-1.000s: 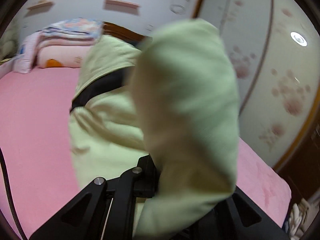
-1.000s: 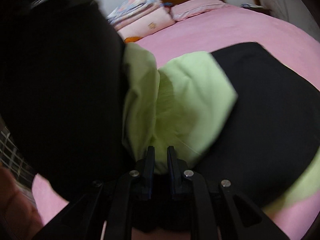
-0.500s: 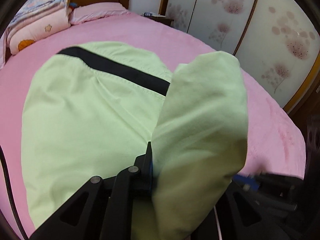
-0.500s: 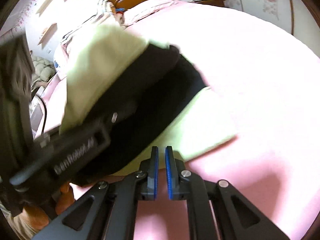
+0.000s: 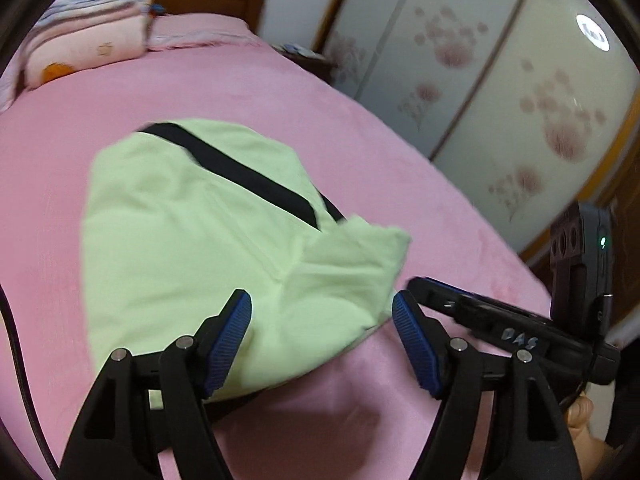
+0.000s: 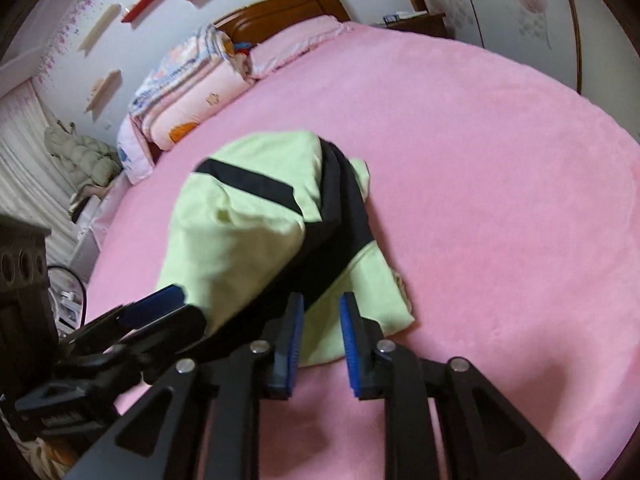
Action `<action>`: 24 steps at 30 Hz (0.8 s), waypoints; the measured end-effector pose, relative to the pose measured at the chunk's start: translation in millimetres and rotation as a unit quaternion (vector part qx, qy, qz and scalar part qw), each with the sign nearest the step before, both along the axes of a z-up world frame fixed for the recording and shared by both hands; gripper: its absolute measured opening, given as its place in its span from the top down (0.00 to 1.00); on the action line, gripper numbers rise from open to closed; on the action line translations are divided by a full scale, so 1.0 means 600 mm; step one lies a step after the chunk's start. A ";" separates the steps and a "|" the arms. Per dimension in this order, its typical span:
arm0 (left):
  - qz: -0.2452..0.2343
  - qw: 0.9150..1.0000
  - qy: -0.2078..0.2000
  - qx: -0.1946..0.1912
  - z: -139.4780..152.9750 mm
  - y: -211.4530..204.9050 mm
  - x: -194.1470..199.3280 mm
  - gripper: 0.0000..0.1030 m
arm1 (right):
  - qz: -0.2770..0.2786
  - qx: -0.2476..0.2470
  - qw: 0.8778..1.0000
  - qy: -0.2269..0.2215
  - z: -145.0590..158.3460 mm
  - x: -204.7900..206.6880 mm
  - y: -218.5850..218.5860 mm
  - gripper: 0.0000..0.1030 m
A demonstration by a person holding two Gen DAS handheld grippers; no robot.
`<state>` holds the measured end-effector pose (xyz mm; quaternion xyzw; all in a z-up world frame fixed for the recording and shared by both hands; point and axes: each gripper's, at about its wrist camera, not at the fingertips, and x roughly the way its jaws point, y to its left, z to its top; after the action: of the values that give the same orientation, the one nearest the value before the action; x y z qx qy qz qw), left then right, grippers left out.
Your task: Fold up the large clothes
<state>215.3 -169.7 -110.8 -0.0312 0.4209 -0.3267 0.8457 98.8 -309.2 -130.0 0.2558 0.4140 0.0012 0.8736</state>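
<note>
A light green garment [image 5: 180, 232] with black bands lies folded on the pink bed [image 5: 60, 128]. My left gripper [image 5: 322, 322] hovers over its near edge. Its jaws are opening wide, and the cloth lies below them, untouched by the blue pads. In the right wrist view the same garment [image 6: 240, 232] lies ahead, with a black panel down its middle. My right gripper [image 6: 322, 336] is at its near corner, jaws opening a little. Green cloth shows through the gap but is not pinched. One finger [image 6: 160, 304] of the left gripper reaches in from the left.
Folded quilts [image 6: 188, 92] and a pillow [image 6: 296, 44] are stacked by the wooden headboard [image 6: 280, 12]. Flowered wardrobe doors [image 5: 500, 92] run along the bed's right side. A person's hand [image 5: 580, 412] shows at the lower right. Pink bedspread [image 6: 500, 200] stretches right of the garment.
My left gripper let go of the green fold, which dropped flat onto the garment, and its jaws spread wide. The right gripper's pads went from shut to slightly parted, closer to the garment.
</note>
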 end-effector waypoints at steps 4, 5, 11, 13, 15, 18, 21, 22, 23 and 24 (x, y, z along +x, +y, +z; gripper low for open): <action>0.074 0.997 0.015 -0.011 -0.004 0.082 0.013 0.30 | 0.003 0.043 0.999 -0.019 0.029 0.004 -0.008 0.47; 0.090 0.996 0.017 -0.003 -0.010 0.094 0.018 0.30 | 0.006 0.053 0.998 -0.020 0.032 0.006 -0.008 0.42; 0.171 0.983 0.040 0.058 -0.065 0.150 0.027 0.30 | 0.023 0.103 0.994 0.008 0.025 0.050 0.011 0.41; 0.175 0.981 0.046 0.065 -0.078 0.155 0.024 0.30 | 0.025 0.099 0.994 0.026 0.018 0.072 0.023 0.41; 0.177 0.980 0.044 0.074 -0.088 0.158 0.024 0.30 | 0.023 0.088 0.995 0.041 0.015 0.087 0.030 0.41; 0.178 0.981 0.042 0.071 -0.095 0.155 0.023 0.30 | 0.015 0.047 0.998 0.044 0.019 0.108 0.038 0.64; 0.173 0.982 0.037 0.062 -0.099 0.151 0.022 0.30 | 0.026 0.013 0.999 0.029 0.028 0.113 0.037 0.87; 0.168 0.984 0.035 0.055 -0.100 0.149 0.022 0.30 | 0.027 0.003 1.000 0.013 0.034 0.107 0.035 0.89; 0.164 0.985 0.033 0.052 -0.103 0.146 0.018 0.30 | 0.029 -0.006 1.000 0.003 0.038 0.101 0.033 0.89; 0.161 0.985 0.030 0.051 -0.106 0.143 0.017 0.30 | 0.029 -0.013 0.999 -0.006 0.040 0.094 0.031 0.89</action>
<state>225.6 -83.6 -174.2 -0.0649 0.4516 -0.1632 0.8748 155.0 -290.3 -106.1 0.2320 0.4157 0.0230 0.8791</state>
